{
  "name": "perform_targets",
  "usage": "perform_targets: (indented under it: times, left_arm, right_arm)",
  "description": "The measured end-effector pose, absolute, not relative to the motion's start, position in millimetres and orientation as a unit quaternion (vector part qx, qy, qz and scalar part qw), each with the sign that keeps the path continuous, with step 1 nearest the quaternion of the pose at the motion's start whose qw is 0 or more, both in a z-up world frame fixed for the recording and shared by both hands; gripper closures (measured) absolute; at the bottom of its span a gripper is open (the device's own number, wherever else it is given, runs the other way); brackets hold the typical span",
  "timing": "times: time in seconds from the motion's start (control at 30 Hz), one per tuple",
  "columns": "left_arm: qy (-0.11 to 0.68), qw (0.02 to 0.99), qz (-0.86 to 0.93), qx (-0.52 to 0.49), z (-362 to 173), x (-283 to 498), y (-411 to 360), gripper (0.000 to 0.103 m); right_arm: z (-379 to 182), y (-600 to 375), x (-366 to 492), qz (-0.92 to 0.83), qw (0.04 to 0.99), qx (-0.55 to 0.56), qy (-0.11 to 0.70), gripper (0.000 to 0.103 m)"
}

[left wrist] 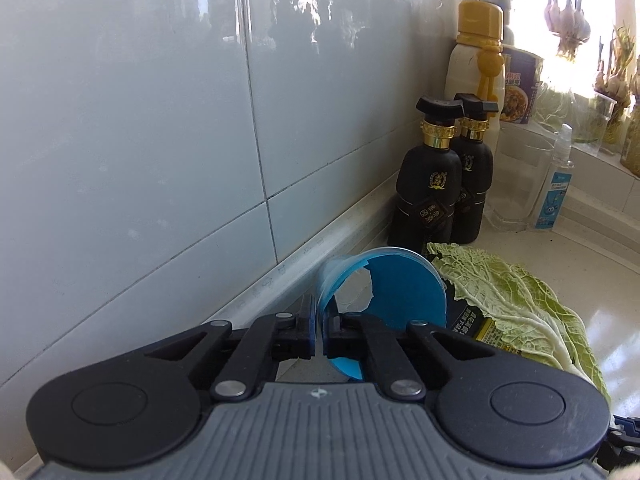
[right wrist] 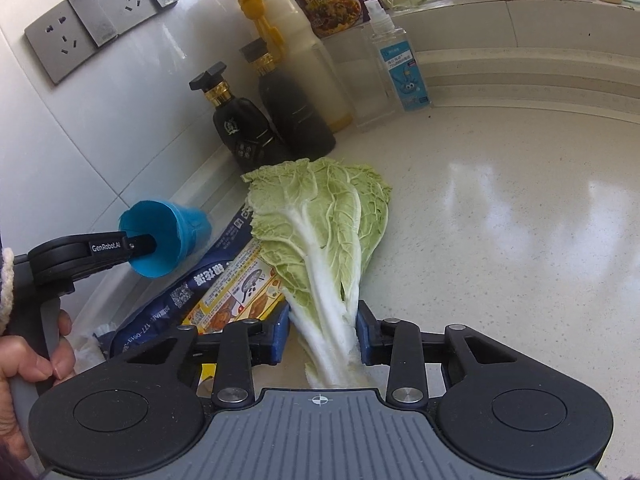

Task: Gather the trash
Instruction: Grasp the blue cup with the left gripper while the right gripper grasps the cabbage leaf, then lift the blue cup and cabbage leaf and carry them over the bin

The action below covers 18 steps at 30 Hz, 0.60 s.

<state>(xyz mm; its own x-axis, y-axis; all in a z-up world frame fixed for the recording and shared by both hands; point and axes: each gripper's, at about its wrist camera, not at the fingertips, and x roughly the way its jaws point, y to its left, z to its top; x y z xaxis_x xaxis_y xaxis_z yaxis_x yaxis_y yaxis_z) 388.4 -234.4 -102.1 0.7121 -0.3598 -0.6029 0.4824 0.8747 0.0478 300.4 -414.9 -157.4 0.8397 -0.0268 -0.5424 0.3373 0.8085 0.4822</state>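
My left gripper is shut on the rim of a blue paper cup and holds it on its side above the counter by the wall; it also shows in the right wrist view. A cabbage leaf lies on the counter, also in the left wrist view. My right gripper is open, its fingers either side of the leaf's white stem. A dark blue and yellow food wrapper lies under the leaf's left edge, partly hidden.
Two black bottles, a yellow-capped sauce bottle, an instant-noodle cup and a small spray bottle stand at the back corner. Wall sockets sit above. White countertop stretches to the right.
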Motion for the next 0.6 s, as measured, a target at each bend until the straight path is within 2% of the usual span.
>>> perform_targets:
  times: [0.1, 0.6]
  left_arm:
    - [0.303, 0.920, -0.229, 0.094, -97, 388, -230, 0.100]
    - [0.298, 0.918, -0.252, 0.077, -59, 364, -219, 0.100]
  right_arm:
    - [-149, -415, 297, -0.099, 0.917, 0.289, 0.258, 0.082]
    - [-99, -415, 264, -0.105, 0.929, 0.281, 0.219, 0.087]
